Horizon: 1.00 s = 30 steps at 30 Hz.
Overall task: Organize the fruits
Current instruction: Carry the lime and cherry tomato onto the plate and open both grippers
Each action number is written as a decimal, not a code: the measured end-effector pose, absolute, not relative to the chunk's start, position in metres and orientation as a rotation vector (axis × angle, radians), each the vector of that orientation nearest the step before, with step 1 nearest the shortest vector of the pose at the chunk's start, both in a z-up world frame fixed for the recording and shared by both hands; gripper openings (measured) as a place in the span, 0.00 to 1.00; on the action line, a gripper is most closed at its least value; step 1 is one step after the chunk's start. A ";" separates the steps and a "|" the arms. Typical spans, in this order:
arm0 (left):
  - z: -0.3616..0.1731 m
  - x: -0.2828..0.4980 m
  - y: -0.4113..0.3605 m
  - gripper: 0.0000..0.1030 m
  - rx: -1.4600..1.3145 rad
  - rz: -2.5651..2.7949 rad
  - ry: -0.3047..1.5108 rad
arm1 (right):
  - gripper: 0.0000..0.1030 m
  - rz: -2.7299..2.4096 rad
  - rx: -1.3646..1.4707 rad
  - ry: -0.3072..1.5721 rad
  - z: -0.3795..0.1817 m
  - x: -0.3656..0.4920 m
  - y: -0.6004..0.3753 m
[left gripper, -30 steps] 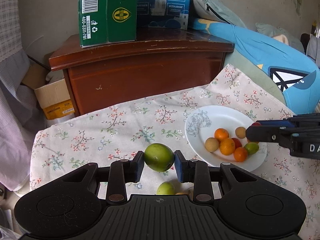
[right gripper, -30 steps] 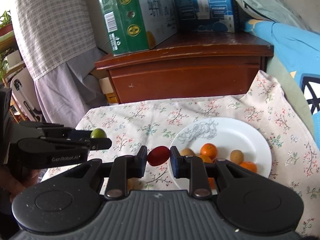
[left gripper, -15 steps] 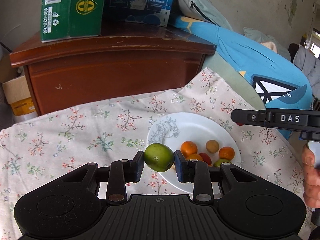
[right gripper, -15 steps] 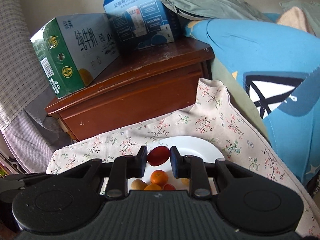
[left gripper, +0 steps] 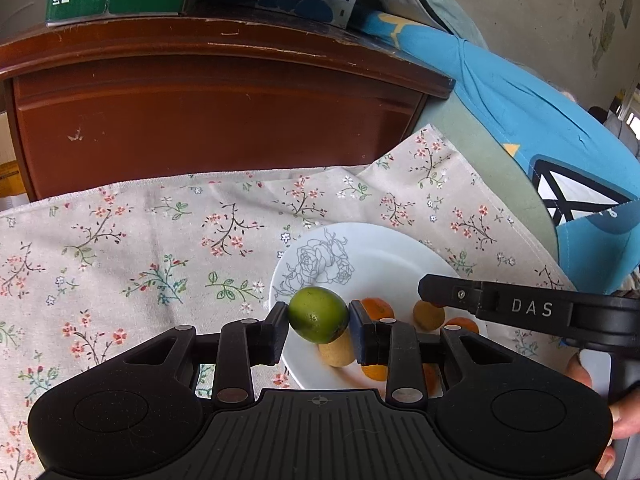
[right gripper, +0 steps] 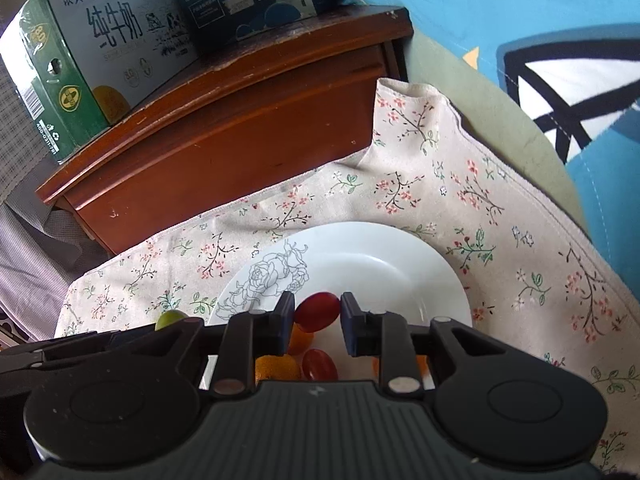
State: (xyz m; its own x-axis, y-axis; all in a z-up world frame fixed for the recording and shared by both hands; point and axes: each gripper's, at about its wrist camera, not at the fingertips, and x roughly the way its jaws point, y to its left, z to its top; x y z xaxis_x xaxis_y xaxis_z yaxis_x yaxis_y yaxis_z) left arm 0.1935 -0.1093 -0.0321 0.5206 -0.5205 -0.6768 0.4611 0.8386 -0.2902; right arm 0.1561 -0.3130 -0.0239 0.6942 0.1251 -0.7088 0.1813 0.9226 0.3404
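While tilted down over the plate [left gripper: 384,256]: left claw [left gripper: 319,320] clamped on lime [left gripper: 318,314], right claw [right gripper: 317,316] on tomato [right gripper: 317,311].

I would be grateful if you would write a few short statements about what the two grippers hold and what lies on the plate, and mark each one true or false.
1. The left gripper is shut on a green lime. True.
2. The right gripper is empty. False: it is shut on a red cherry tomato.
3. The white plate already holds several small orange fruits. True.
4. The plate is plain white all over. False: a rose drawing is printed on it.
5. The plate rests on a floral cloth. True.
6. The green carton stands on the cloth. False: it stands on the wooden cabinet.
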 end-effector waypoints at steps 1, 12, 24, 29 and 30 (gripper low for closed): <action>-0.035 0.195 -0.110 0.29 -0.092 -0.591 0.843 | 0.24 -0.034 0.411 0.813 -0.026 0.157 -0.313; -0.038 0.201 -0.111 0.63 -0.206 -0.591 0.835 | 0.30 -0.071 0.407 0.794 -0.026 0.158 -0.314; 0.016 0.184 -0.088 0.81 -0.134 -0.522 0.774 | 0.38 -0.041 0.395 0.762 -0.010 0.151 -0.306; 0.032 0.174 -0.067 0.84 -0.113 -0.494 0.750 | 0.40 -0.015 0.401 0.762 -0.004 0.144 -0.300; 0.034 0.171 -0.062 0.84 -0.112 -0.488 0.749 | 0.41 -0.013 0.404 0.761 -0.003 0.142 -0.299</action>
State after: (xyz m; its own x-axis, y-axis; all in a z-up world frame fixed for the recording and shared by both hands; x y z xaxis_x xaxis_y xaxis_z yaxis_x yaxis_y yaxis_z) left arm 0.1714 -0.0621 0.0341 0.6265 -0.4638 -0.6264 0.3852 0.8829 -0.2685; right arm 0.1425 -0.2991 -0.0034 0.7278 0.1330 -0.6727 0.1556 0.9234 0.3508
